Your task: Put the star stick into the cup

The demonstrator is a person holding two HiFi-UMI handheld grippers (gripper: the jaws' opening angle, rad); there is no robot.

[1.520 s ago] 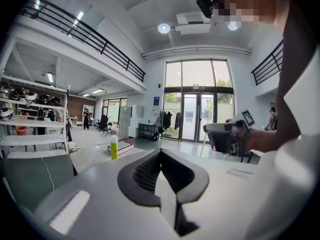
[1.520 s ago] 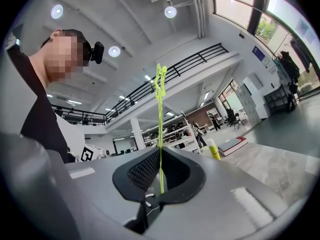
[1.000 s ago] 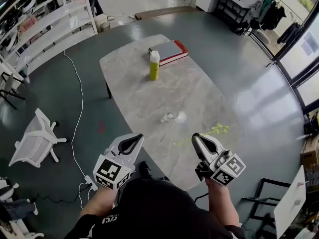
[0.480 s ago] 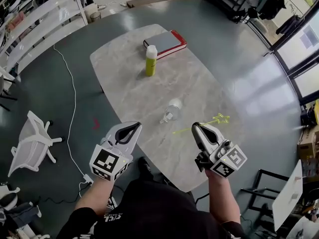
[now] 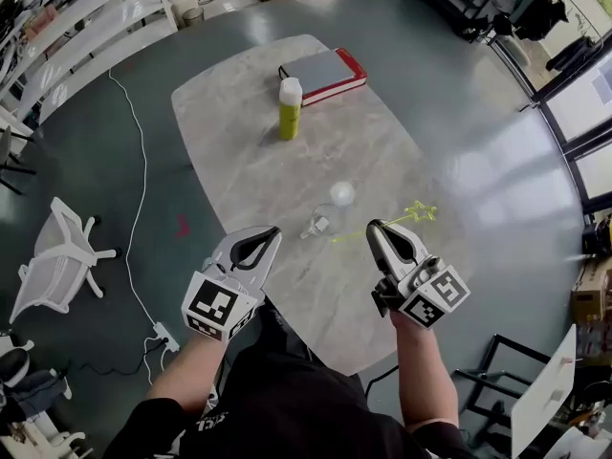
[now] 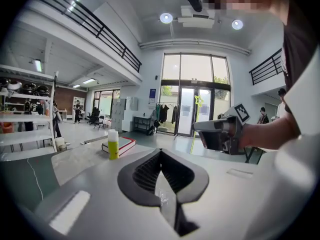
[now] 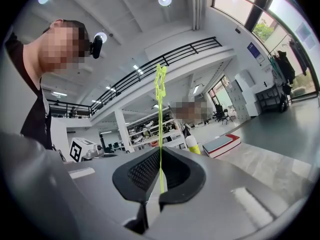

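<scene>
Marble table (image 5: 316,151): I'm holding both hands low over its near edge, grippers pointing across it. Right gripper (image 5: 382,229) is clamping the yellow-green star stick (image 5: 406,218), star toward the right edge. Left gripper (image 5: 263,235) is closed, empty. Clear cup (image 5: 320,223) is sitting just ahead between them, with bare tabletop stretching beyond.

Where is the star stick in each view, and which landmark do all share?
Head view: star stick right of centre, in the right gripper.
Left gripper view: stick upright, right of centre.
Right gripper view: stick upright at centre, between the jaws.
Shared landmark: the yellow bottle.
</scene>
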